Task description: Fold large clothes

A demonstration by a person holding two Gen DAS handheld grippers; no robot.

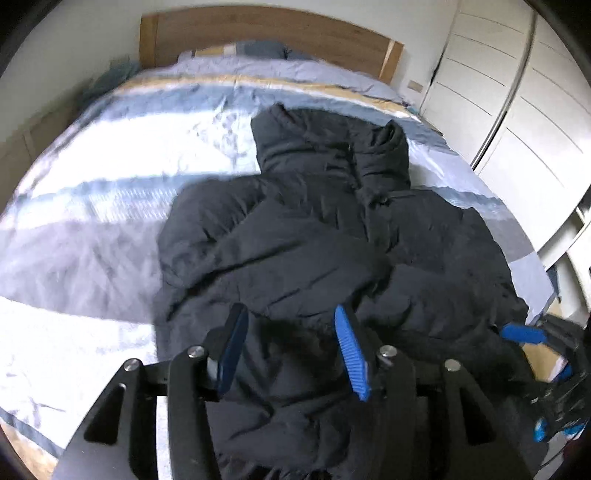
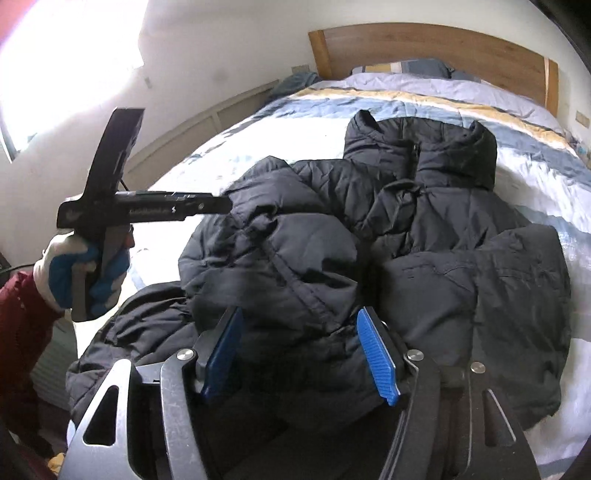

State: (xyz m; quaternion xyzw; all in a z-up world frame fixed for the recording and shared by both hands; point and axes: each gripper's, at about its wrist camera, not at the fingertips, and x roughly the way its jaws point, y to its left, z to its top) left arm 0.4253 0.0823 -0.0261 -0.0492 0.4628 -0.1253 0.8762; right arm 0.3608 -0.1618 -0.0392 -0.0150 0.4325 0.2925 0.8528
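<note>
A large black puffer jacket [image 1: 314, 229] lies crumpled on the bed, collar toward the headboard; it also shows in the right wrist view [image 2: 369, 240]. My left gripper [image 1: 291, 317] is open, its blue pads apart, just above the jacket's near hem. My right gripper [image 2: 299, 321] is open too, its blue pads apart over the near part of the jacket. In the right wrist view the left gripper's body [image 2: 147, 210] shows, held by a gloved hand [image 2: 74, 273] at the jacket's left side. In the left wrist view the right gripper's blue pad [image 1: 524, 332] shows at the jacket's right edge.
The bed has a striped blue, white and yellow duvet [image 1: 110, 184] and a wooden headboard [image 1: 258, 33]. White wardrobe doors [image 1: 517, 103] stand to the right of the bed. A wall with a bright window [image 2: 74, 55] is on the left.
</note>
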